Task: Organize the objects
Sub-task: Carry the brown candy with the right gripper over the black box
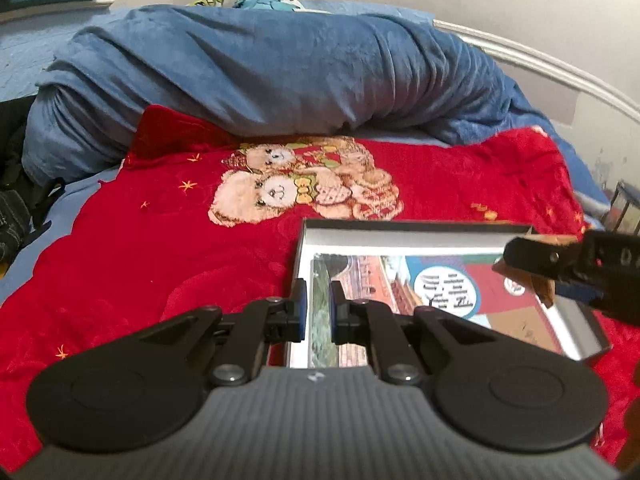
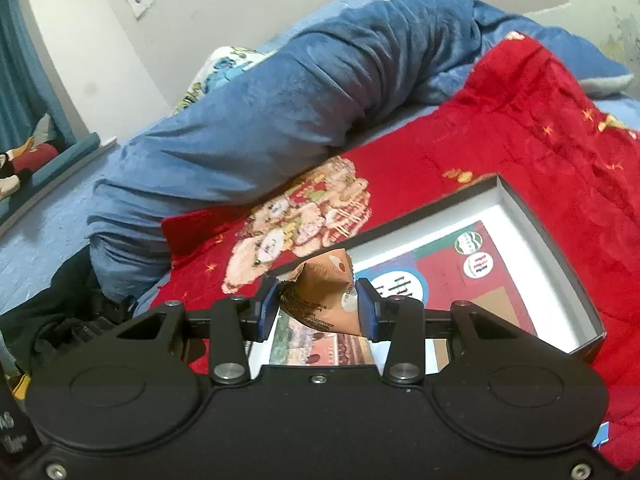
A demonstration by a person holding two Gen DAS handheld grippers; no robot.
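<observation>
The bed (image 1: 100, 216) takes up most of the room here, pushed against a pale wall, with a rolled blue blanket (image 1: 256, 76) heaped along its far side and a red bear-print blanket (image 1: 160, 248) spread flat in front of it. On that red blanket sits an open shallow box (image 2: 536, 220), its white walls up and a colourful printed sheet (image 2: 472, 276) covering its floor; its long side runs across the bed, parallel to the blue roll.

The right hand-held gripper (image 2: 318, 306) is clenched on a brown snack packet (image 2: 324, 292), which hangs crumpled between the blue pads, over the near-left part of the box. So the drop looks to be straight down, with the box floor just below and ahead of it.

The left hand-held gripper (image 1: 316, 312) is over the box's other near corner, its jaws nearly together; I can make out nothing held in them. The right one is plainly the one placing.
</observation>
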